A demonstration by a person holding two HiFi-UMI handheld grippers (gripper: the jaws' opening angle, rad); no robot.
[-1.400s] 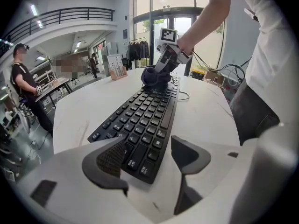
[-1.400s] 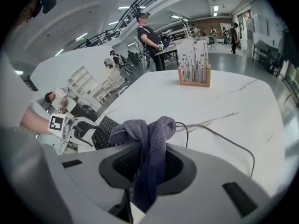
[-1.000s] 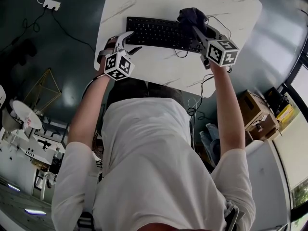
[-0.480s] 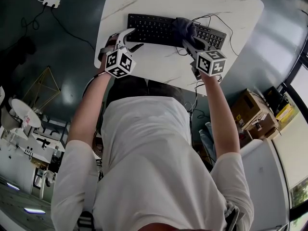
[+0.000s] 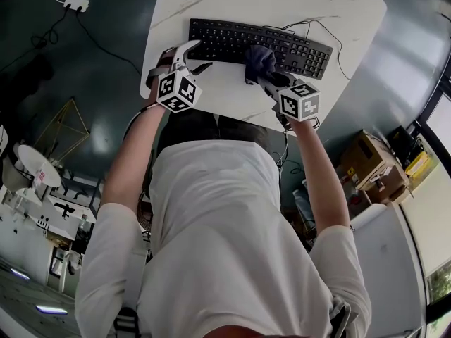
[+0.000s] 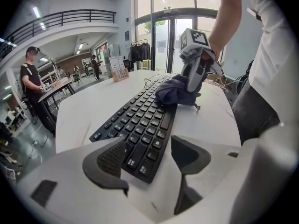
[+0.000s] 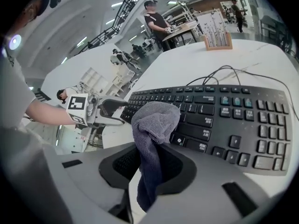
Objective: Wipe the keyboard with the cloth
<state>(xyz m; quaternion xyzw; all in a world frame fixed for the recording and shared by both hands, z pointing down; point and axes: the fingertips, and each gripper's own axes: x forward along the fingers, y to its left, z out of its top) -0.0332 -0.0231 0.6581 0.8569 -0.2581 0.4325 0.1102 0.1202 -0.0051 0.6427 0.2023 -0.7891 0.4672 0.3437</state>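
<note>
A black keyboard [image 5: 232, 39] lies across the white marble table [image 5: 232, 90]. A dark grey cloth [image 5: 259, 59] rests on the keyboard's near edge, around its middle, with my right gripper [image 5: 270, 80] shut on it. In the right gripper view the cloth [image 7: 154, 120] hangs bunched between the jaws over the keyboard [image 7: 224, 120]. My left gripper [image 5: 196, 57] stands open at the keyboard's left end. In the left gripper view its jaws [image 6: 149, 160] straddle the near left corner of the keyboard [image 6: 140, 120], and the cloth [image 6: 177, 93] and right gripper [image 6: 196, 66] show farther along.
The keyboard's cable [image 5: 313, 25] loops over the table behind it. A wooden stand [image 7: 216, 40] sits at the table's far edge. Cardboard boxes [image 5: 373, 164] and a power strip [image 5: 74, 5] lie on the dark floor. People stand at benches in the background [image 7: 159, 20].
My right gripper has dragged the cloth leftward along the keyboard, from its right part to near its middle, and toward the near edge. The left gripper has hardly moved.
</note>
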